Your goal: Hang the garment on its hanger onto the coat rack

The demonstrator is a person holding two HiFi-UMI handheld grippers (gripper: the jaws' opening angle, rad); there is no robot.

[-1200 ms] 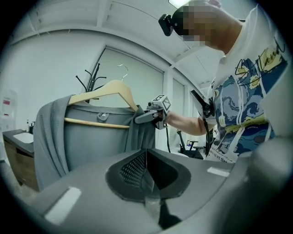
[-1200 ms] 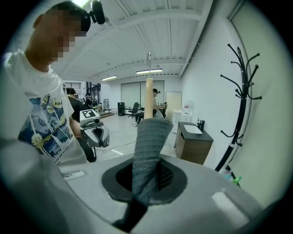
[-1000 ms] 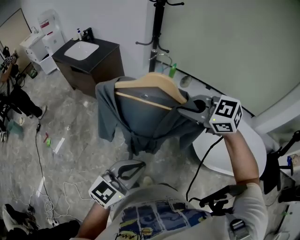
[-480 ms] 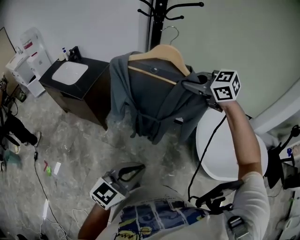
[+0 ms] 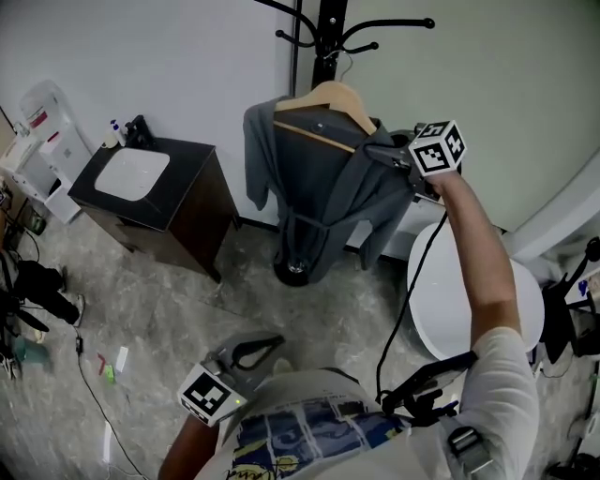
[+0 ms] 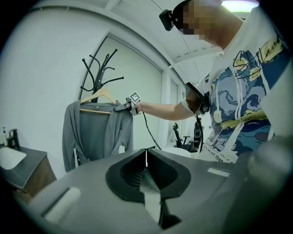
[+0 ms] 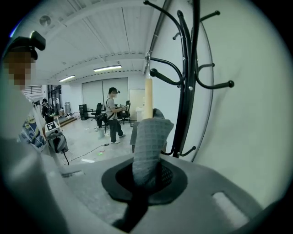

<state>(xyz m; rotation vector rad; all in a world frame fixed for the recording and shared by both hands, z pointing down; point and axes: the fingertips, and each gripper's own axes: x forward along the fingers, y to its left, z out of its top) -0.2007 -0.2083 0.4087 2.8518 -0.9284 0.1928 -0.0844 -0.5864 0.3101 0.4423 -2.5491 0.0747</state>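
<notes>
**Right gripper** (image 5: 377, 152): the jaws are clamped tight on a fold of the garment (image 5: 314, 192) at the right shoulder of the hanger (image 5: 330, 97). The right gripper view shows grey cloth pinched between the pads.

**Left gripper** (image 5: 265, 346): it is held low and near the person's body, with the jaws closed together on nothing — it plays no part in the lift.

**Location of the work:** the garment and hanger are raised at the far side of the scene, directly in front of the coat rack (image 5: 327, 23). The wire hook (image 7: 147, 58) sits just beside one of the rack's curved arms (image 7: 167, 77). No view confirms whether the hook has passed over an arm; it is assessed as not yet seated.

**Recommended handling:**
- The grip is on cloth, not wood, so the hanger can swing and tilt beneath it.
- Lift until the hook's opening clears the knobbed tip of the arm, then carry it across.
- Lower until the arm takes the weight — only then let go.
- Hold the hanger level. A tilt to the left would likely let the garment slide off the smooth wood.

**Materials:**
- The garment is a soft grey knit with a waffle weave. It hangs limp, with sleeves and what looks like a belt trailing down.
- The hanger is pale, smooth, contoured wood with a thin bright metal hook.
- The rack is a black metal pole with slender curved arms ending in small knobs.
</notes>
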